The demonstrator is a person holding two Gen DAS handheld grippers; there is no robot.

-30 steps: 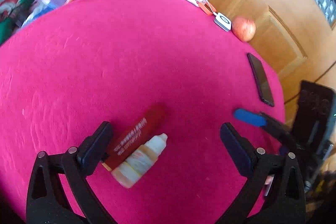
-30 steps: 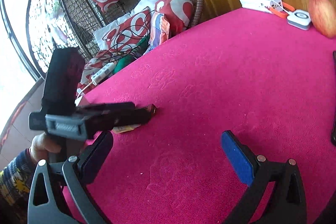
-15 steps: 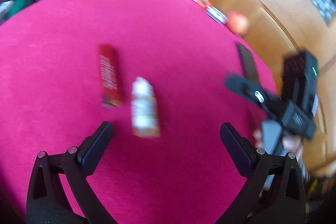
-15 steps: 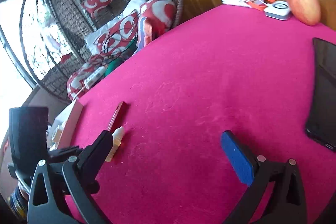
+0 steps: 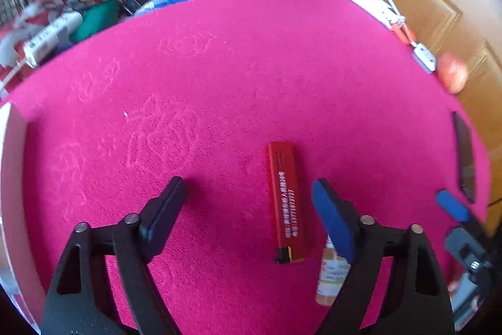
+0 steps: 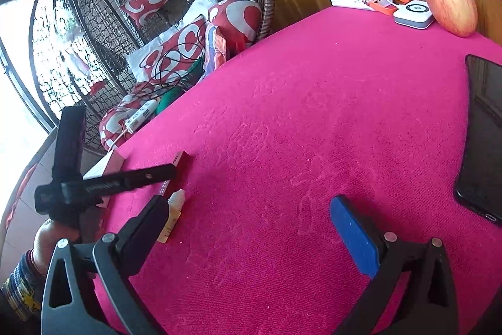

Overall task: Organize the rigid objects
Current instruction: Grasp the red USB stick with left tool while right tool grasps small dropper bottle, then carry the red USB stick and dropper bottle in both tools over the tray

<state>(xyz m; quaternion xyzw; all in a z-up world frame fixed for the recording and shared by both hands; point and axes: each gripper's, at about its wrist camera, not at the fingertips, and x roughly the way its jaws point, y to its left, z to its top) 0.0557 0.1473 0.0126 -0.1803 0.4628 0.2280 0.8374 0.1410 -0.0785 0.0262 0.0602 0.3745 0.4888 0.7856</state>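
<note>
Left wrist view: we see our left gripper (image 5: 248, 193) closing, its fingers about three-quarters apart over the pink tablecloth (image 5: 219, 83). A red box (image 5: 286, 203) lies flat between the fingers, nearer the blue-padded right finger (image 5: 334, 222) than the black left one, and touched by neither. A small dropper bottle (image 5: 329, 278) lies just beyond that blue finger, partly hidden behind it. Further to that side we see one blue tip of the right gripper.

In the right wrist view our right gripper (image 6: 248, 222) is wide open and holds nothing, only bare cloth between its fingers. A phone (image 6: 483, 131) lies outside its blue finger, an apple (image 6: 451, 5) far ahead. The box and bottle lie beside its black finger (image 6: 144, 225).
</note>
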